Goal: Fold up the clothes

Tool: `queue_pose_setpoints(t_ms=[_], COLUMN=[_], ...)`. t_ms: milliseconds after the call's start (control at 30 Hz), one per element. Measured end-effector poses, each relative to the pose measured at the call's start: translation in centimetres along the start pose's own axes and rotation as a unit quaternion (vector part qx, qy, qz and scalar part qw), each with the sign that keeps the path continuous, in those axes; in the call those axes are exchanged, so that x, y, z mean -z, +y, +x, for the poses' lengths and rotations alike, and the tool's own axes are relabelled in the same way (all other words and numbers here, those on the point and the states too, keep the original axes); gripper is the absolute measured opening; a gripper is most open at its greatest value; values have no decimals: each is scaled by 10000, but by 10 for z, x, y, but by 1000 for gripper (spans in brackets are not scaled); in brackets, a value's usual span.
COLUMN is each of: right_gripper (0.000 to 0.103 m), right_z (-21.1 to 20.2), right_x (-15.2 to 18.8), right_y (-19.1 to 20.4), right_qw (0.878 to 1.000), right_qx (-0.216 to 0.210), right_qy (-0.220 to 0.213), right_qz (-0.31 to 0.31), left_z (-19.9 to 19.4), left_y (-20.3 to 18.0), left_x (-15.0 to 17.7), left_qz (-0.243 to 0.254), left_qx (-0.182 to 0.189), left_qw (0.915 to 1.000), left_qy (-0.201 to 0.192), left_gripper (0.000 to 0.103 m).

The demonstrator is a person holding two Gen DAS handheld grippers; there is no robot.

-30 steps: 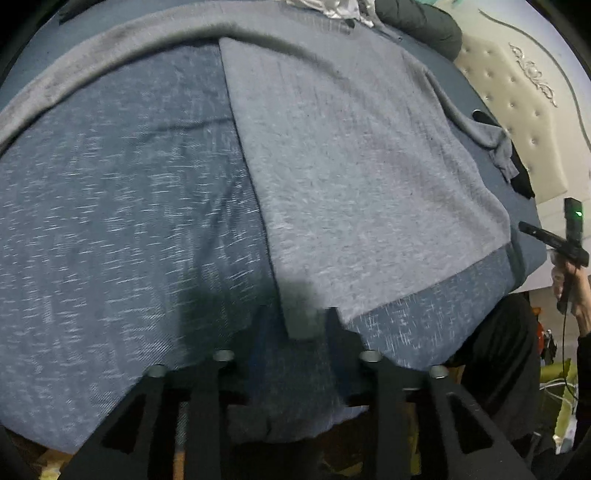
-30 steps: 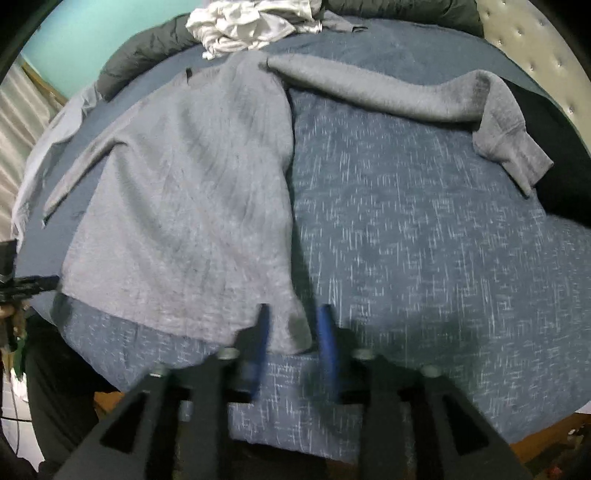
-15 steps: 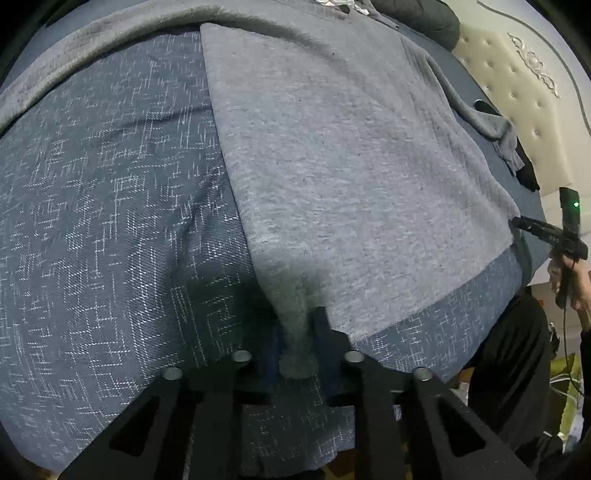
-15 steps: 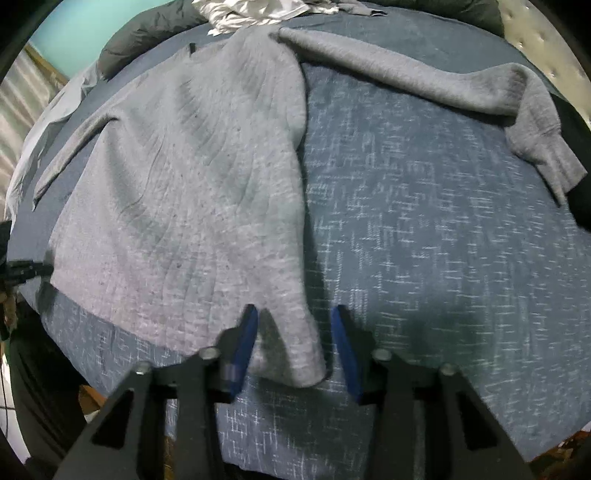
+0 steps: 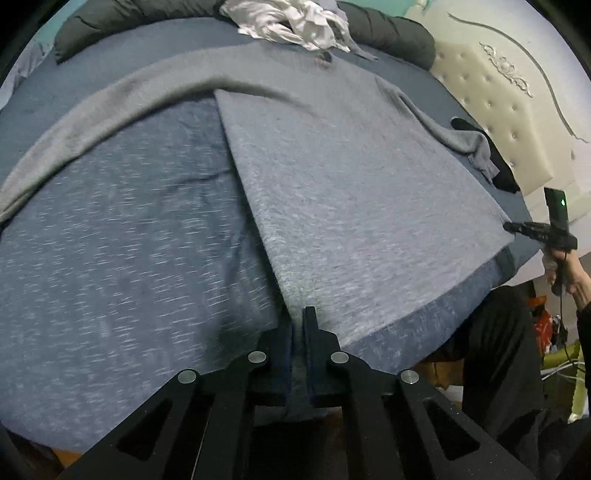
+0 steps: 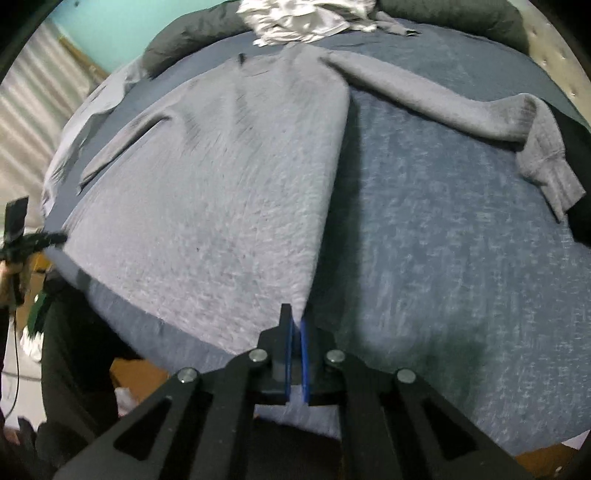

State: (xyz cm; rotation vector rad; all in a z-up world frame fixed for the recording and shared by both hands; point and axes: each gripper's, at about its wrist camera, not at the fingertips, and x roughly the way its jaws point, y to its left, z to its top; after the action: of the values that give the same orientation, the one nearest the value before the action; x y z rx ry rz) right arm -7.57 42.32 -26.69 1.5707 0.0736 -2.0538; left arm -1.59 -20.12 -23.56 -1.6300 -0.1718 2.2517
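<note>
Blue bed (image 5: pixel 110 277), spread flat with a grey sweater (image 5: pixel 351 192), 2 sleeves out to the sides, white clothes (image 5: pixel 291 18) heaped at the far end. Left gripper (image 5: pixel 298 325) clenched on the sweater's near-left hem corner; right gripper (image 6: pixel 294 325) clenched on the near-right corner. Thin pinches both: likely to slip on a fast lift. Uneven pull, skewed fold; trailing sleeves apt to bunch underneath.

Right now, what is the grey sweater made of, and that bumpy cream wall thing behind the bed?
The grey sweater looks like soft knitted fabric, probably wool or cotton: matte, fuzzy, with ribbed cuffs. The cream headboard looks like padded leather or vinyl: smooth, slightly shiny, with buttoned dimples and carved trim. I can't tell which exactly.
</note>
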Motion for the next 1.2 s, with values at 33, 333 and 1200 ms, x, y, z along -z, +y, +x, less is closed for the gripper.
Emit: queue_pose_setpoints(t_ms=[33, 333, 1200], right_gripper=[3, 4, 3], right_z=[3, 53, 67], right_x=[4, 8, -5], right_y=[3, 12, 1], right_qw=[10000, 9992, 9989], right_qx=[-61, 169, 344], right_qy=[56, 343, 274], right_qz=[-6, 132, 187], left_z=[-3, 40, 78], left_y=[5, 19, 22], left_x=[2, 15, 0], left_qz=[-24, -357, -416], left_qx=[-23, -57, -340], left_qw=[10000, 9991, 9983], left_qy=[3, 222, 240], left_gripper=[5, 7, 6])
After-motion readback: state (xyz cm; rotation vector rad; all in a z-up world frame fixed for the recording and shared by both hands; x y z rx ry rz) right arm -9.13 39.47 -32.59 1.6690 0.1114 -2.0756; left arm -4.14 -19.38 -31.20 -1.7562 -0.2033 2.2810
